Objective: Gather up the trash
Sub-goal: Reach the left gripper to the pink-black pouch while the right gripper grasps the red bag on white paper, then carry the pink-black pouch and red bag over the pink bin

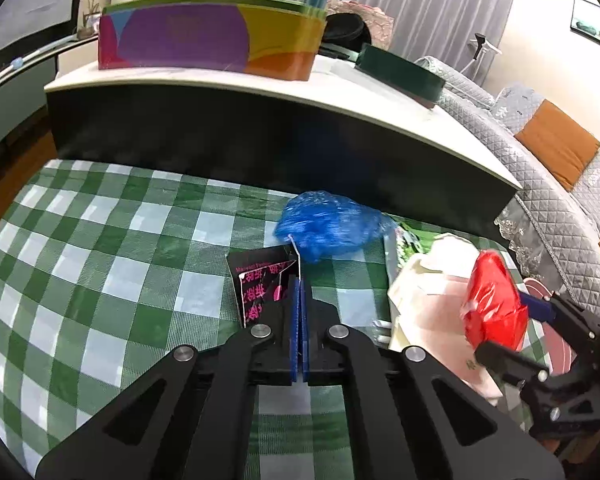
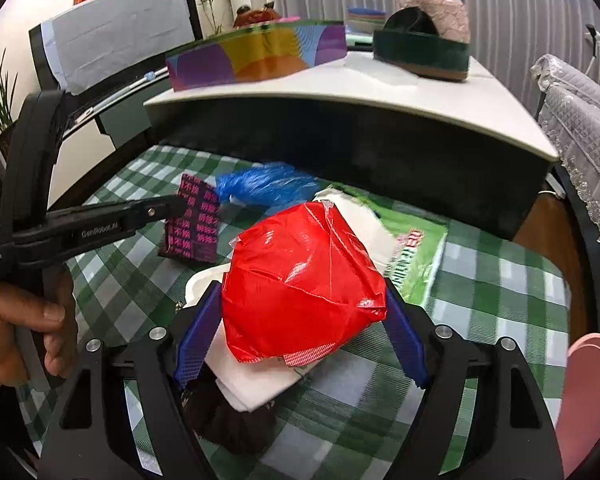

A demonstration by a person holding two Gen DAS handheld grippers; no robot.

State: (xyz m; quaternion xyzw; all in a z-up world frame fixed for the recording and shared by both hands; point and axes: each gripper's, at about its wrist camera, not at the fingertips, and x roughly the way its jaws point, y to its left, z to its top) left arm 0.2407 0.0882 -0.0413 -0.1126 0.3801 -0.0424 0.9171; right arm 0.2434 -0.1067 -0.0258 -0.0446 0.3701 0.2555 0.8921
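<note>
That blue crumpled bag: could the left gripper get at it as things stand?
Probably not yet: the left gripper is shut on the black packet. The blue crumpled bag lies just beyond, otherwise unobstructed.

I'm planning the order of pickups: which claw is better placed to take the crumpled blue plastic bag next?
Probably the left. The left claw is just in front of the crumpled blue plastic bag, though it is shut on the black packet with pink lettering. The right claw sits farther back, filled by the red plastic bag.
</note>
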